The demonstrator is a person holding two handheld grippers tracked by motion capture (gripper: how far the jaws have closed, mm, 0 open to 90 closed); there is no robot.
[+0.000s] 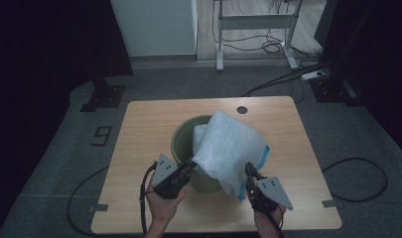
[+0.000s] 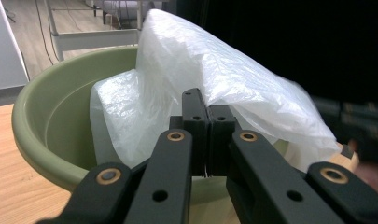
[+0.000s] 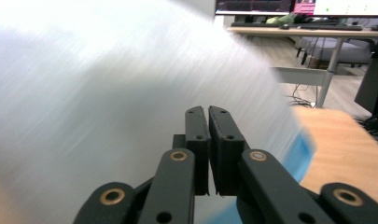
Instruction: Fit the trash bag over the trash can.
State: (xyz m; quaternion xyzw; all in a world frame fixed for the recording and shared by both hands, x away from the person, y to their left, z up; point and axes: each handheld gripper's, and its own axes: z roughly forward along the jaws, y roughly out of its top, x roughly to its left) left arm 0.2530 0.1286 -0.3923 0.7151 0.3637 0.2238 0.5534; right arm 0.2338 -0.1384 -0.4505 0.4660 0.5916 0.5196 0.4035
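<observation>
Looking down from the high view, you work at a light wooden table [image 1: 139, 148] on grey carpet, a white desk frame [image 1: 255, 22] beyond it. A white plastic bag [image 1: 228, 146] drapes from the round green plastic basin [image 1: 181, 136], between your left gripper [image 1: 188, 166] and right gripper [image 1: 249, 172]. In the left gripper view, jaws pinch the bag's edge over the basin rim. In the right gripper view, jaws are pressed together on the blurred bag, beside its blue trim [image 3: 301, 156].

High cam overhead; claw cams close; shared: bag [image 1: 228, 148].
</observation>
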